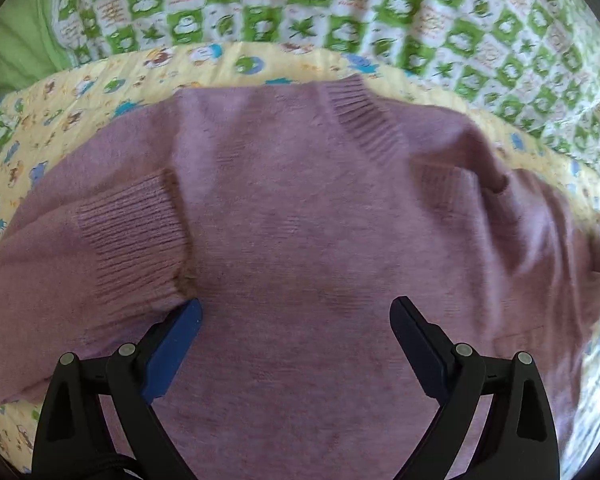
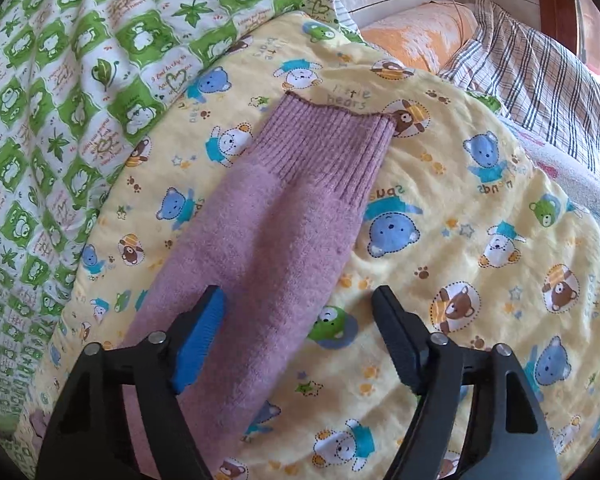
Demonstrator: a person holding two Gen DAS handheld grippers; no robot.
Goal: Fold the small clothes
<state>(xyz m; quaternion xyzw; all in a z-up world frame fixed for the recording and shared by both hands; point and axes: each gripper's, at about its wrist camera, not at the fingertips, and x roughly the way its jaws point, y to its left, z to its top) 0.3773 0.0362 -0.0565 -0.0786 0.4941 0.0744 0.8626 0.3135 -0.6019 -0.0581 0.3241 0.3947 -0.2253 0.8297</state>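
Left wrist view first: the left gripper (image 1: 296, 312) is seen at 6 o'clock with its jaws spread wide and nothing pinched between them. The blue pad (image 1: 176, 354) is parked right by the ribbed cuff (image 1: 134, 236) of one sleeve, which has been laid across the body of the pink sweater (image 1: 300, 240); whether the pad actually touches the knit can't be told. The sweater fills pretty much the whole middle of the frame, with its ribbed collar (image 1: 364, 120) up around 12 to 1 o'clock. A yellow bear-print blanket (image 1: 80, 92) is spread under it, and past that, from 10 to 2 o'clock, a green-and-white patchwork quilt (image 1: 340, 0) is seen.

Right wrist view: the right gripper (image 2: 298, 306) is held at 6 o'clock, jaws apart at a medium gap, no grip made. The other sleeve (image 2: 268, 240) is stretched from 7 o'clock up toward 12, and its lower edge is straddled by the jaws, with the blue pad (image 2: 198, 340) over the knit and the black one over the blanket (image 2: 460, 208). The sleeve's ribbed cuff (image 2: 324, 140) is laid flat on the blanket near 12 o'clock. The quilt (image 2: 80, 80) is bunched at 9 to 11 o'clock, and a plaid cloth (image 2: 540, 68) plus something orange (image 2: 416, 36) is seen way back at 1 to 2 o'clock.
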